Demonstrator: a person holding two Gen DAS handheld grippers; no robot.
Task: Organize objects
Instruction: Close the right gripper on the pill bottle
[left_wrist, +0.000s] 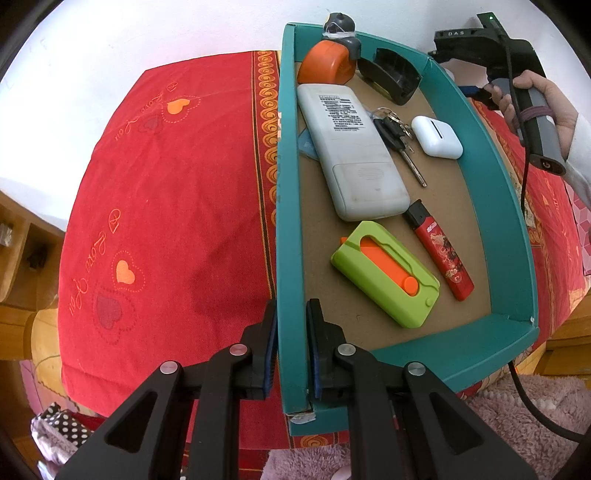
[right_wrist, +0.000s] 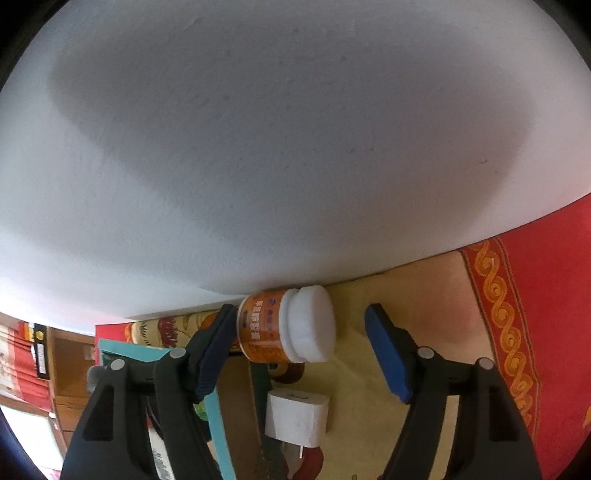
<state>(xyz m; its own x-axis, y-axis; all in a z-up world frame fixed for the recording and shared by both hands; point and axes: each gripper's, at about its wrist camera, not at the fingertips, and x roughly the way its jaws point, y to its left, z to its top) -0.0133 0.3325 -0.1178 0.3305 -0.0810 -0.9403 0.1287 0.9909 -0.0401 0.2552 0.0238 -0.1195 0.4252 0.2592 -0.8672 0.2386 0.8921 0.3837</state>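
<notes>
Straddling the near wall of the teal tray, my left gripper has one pad outside and one inside; the pads look pressed to the cardboard, so I read it as clenched on the wall, most likely to steady or drag the tray across the red bedspread.

Outward from there, at about 1 o'clock, lies the green-and-orange utility knife, with the red lighter just beside it at 2 o'clock. Beyond them, toward 12 o'clock, come the white remote control, the bunch of keys, the white earbud case, a black sunglasses-like item and an orange tape measure against the far wall.

My right gripper is spread wide, holding nothing. Between its pads at 12 o'clock lies the orange pill bottle, on its side against the white wall, white cap toward me. I judge that it goes into the tray next. A white charger plug lies nearer, at 6 o'clock of the bottle, and may get nudged; the wall leaves little room behind.
</notes>
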